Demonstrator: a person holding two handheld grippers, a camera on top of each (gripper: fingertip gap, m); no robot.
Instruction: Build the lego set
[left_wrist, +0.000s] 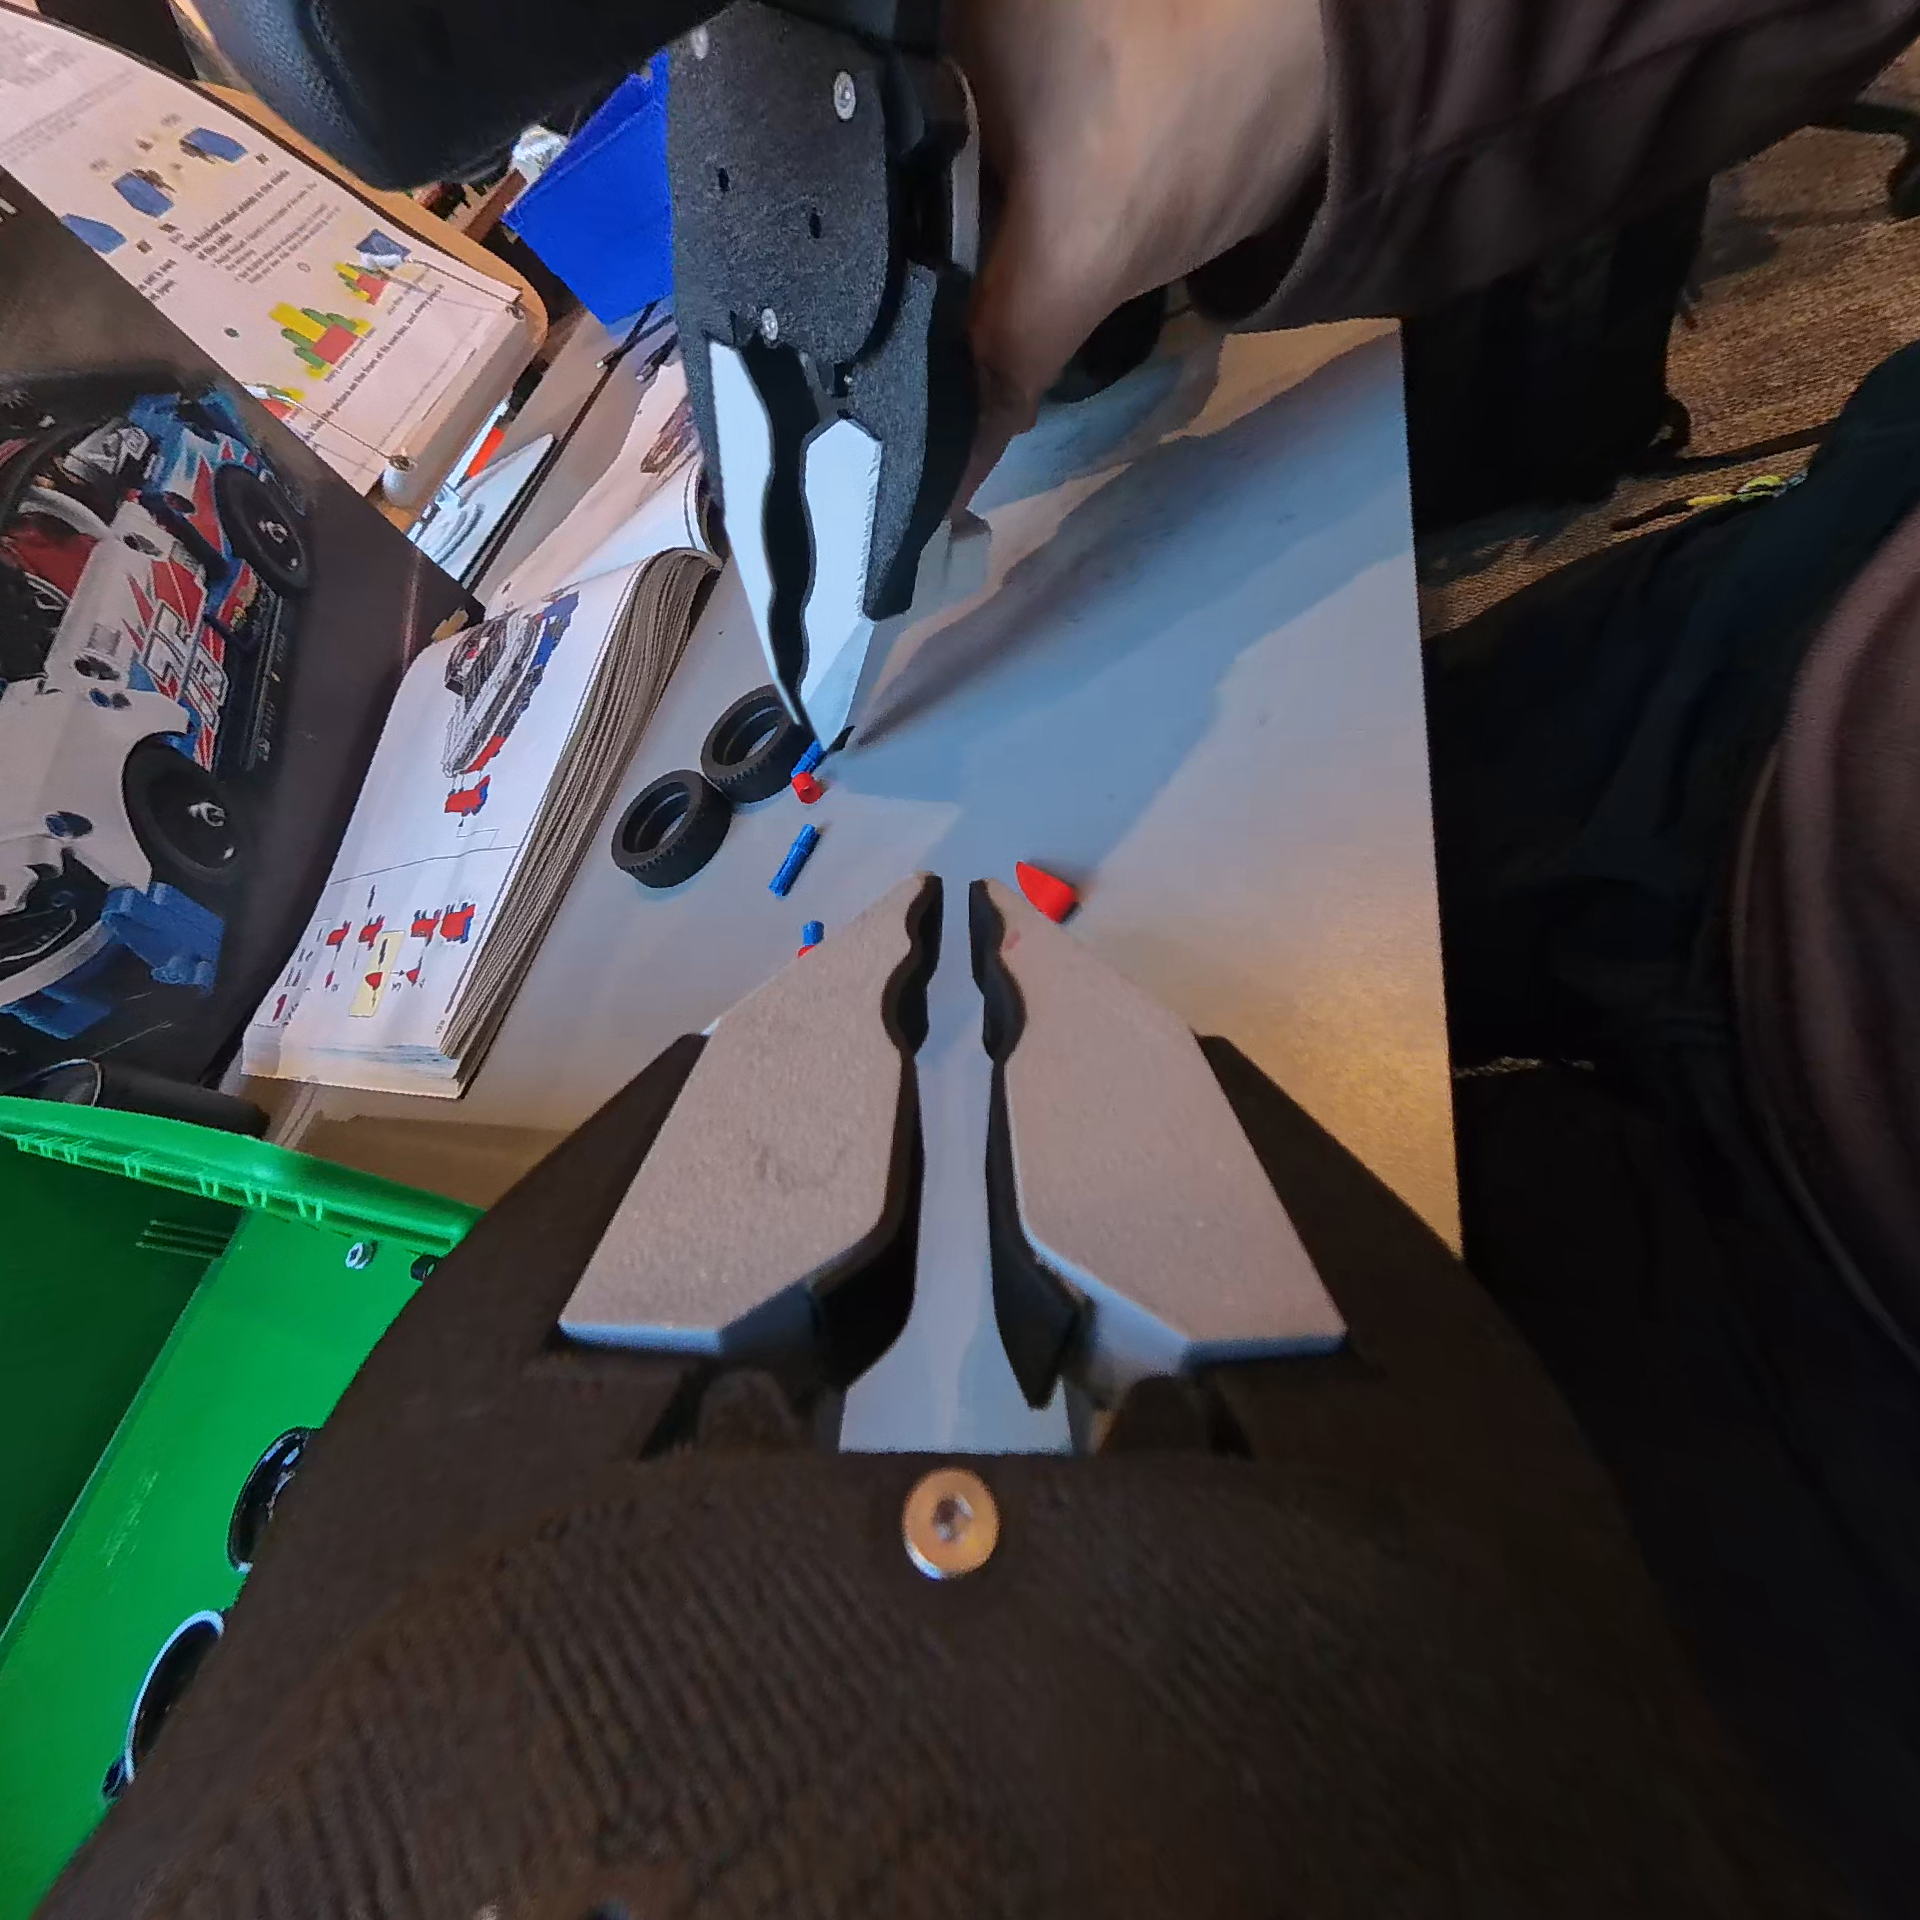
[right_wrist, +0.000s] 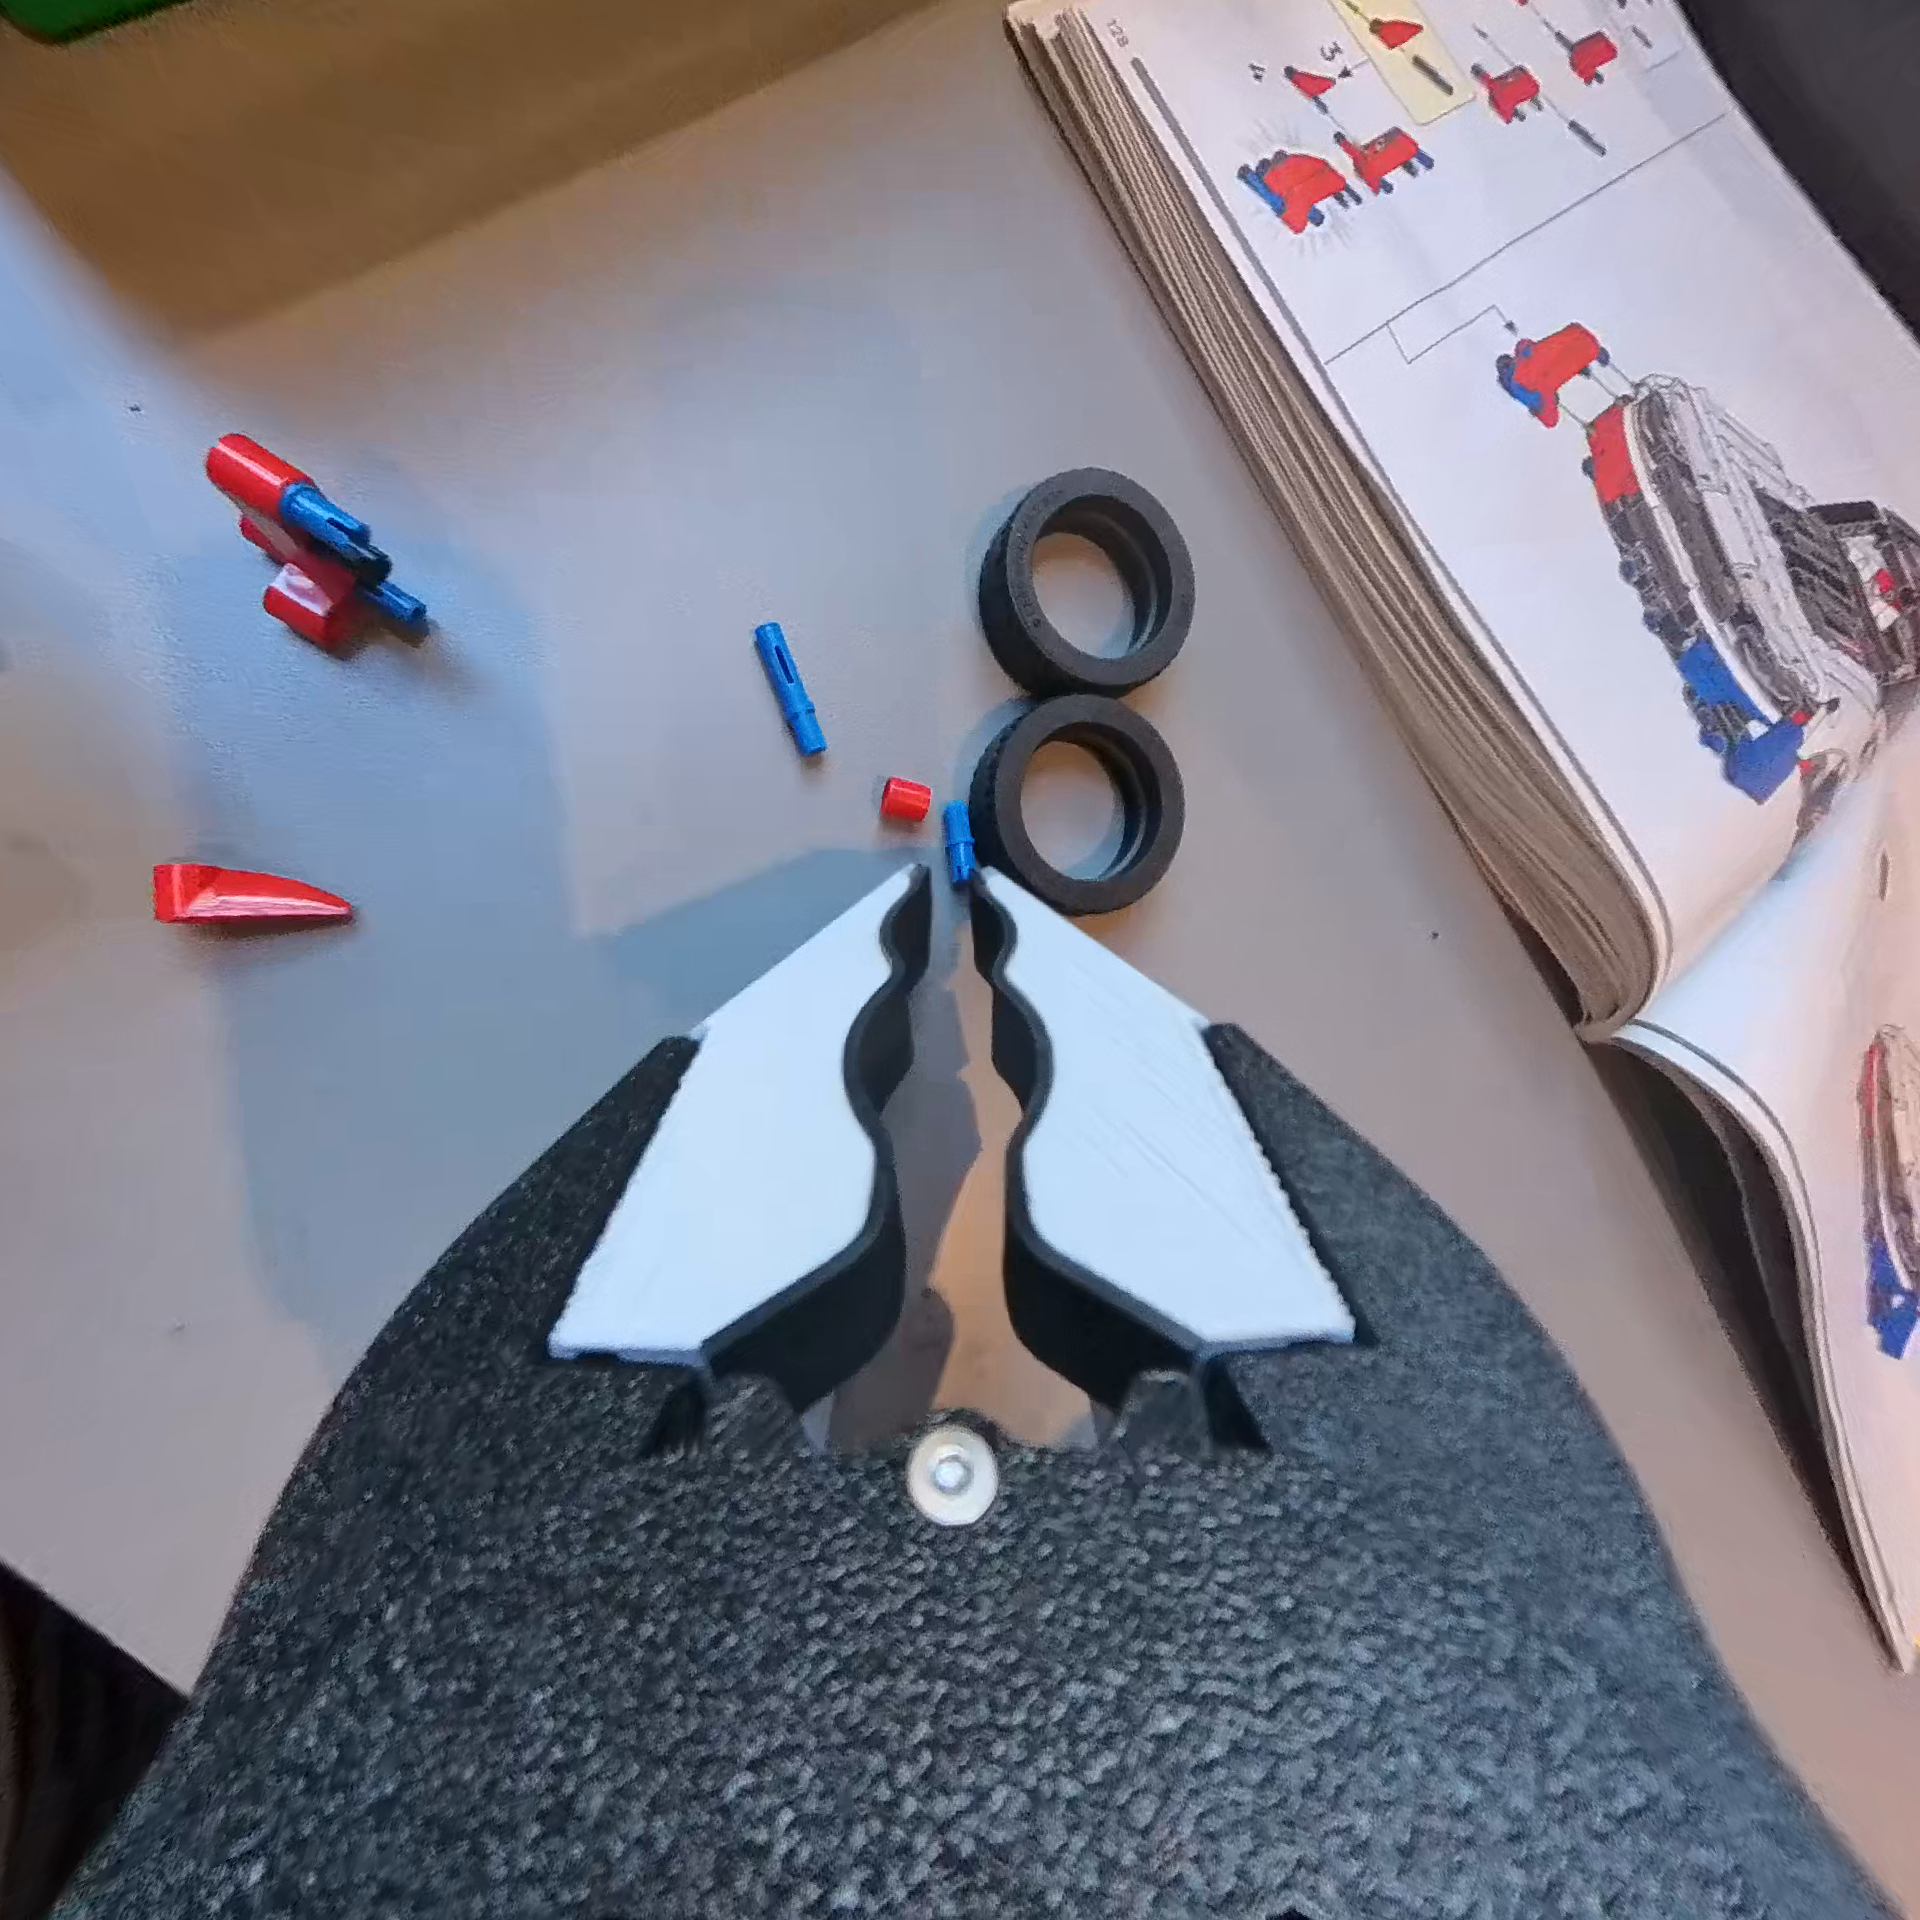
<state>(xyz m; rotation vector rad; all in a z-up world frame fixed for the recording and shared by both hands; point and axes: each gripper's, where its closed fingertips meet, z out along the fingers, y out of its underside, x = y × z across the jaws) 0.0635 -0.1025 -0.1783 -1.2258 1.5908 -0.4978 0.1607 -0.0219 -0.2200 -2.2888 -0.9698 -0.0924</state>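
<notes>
My right gripper (right_wrist: 950, 879) points down at the grey table, its jaws nearly closed on the near end of a short blue pin (right_wrist: 956, 834) that lies against a black tyre (right_wrist: 1078, 802). A small red bush (right_wrist: 905, 800) and a longer blue pin (right_wrist: 790, 687) lie just beyond. A red and blue subassembly (right_wrist: 312, 545) and a red wedge (right_wrist: 244, 894) lie at the left. My left gripper (left_wrist: 954, 885) is shut and empty, low over the table, with the red wedge (left_wrist: 1044, 891) just right of its tips. The right gripper (left_wrist: 821, 732) also shows there.
A second black tyre (right_wrist: 1087, 580) lies beside the first. The open instruction booklet (right_wrist: 1558, 436) lies at the right, with the set's box (left_wrist: 135, 665) behind it. A green bin (left_wrist: 156, 1351) stands at the left. The table's edge (left_wrist: 1429, 831) is near the person's dark clothing. The gap from one gripper's tips to the other's is roughly 15 cm.
</notes>
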